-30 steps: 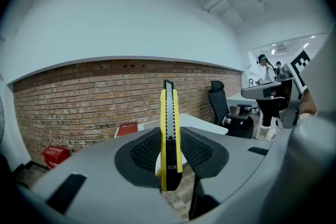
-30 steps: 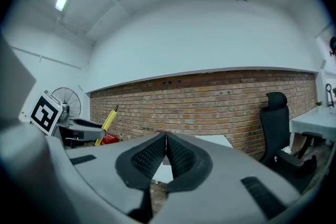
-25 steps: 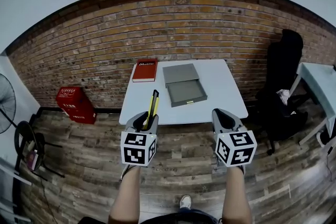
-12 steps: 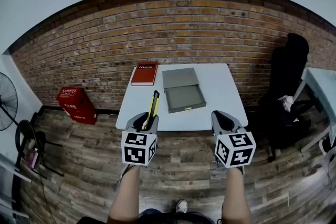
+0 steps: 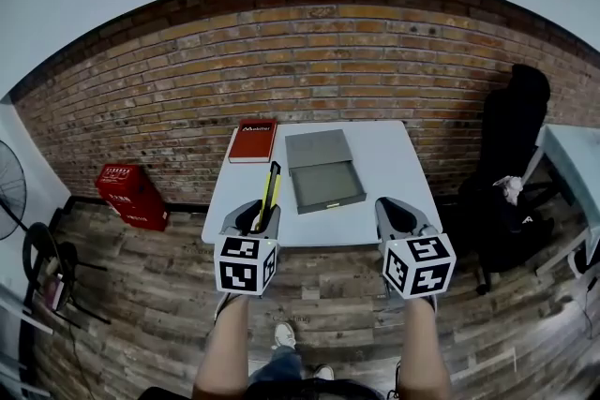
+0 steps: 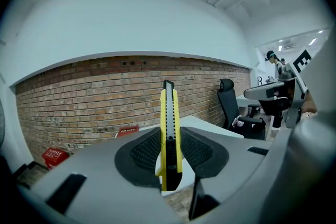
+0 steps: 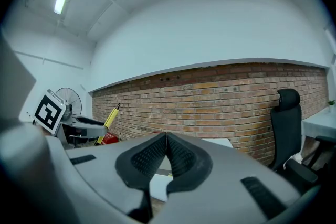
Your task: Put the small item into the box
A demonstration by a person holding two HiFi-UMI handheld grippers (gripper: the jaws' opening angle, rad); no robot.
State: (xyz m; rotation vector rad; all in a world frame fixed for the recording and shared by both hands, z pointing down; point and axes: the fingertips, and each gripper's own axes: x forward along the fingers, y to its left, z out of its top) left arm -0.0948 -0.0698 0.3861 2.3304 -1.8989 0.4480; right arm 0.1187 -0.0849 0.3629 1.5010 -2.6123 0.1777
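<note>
A yellow and black utility knife [image 5: 271, 189] stands upright between the pads of my left gripper [image 5: 260, 218], which is shut on it. The knife [image 6: 169, 134] fills the middle of the left gripper view, its tip pointing up. My right gripper [image 5: 392, 215] is shut with nothing in it; its pads meet in the right gripper view [image 7: 166, 150]. Both grippers hover short of the near edge of a white table [image 5: 394, 164]. On the table lies an open grey box [image 5: 323, 173], its drawer part pulled toward me and empty.
A red book [image 5: 253, 140] lies at the table's back left corner. A brick wall [image 5: 187, 98] runs behind the table. A red crate [image 5: 129, 194] sits on the wooden floor at the left, and a black office chair [image 5: 506, 145] stands at the right beside another table [image 5: 572, 155].
The view has shifted a little: the table and box sit slightly lower and nearer in the head view. Both grippers keep their places and states.
</note>
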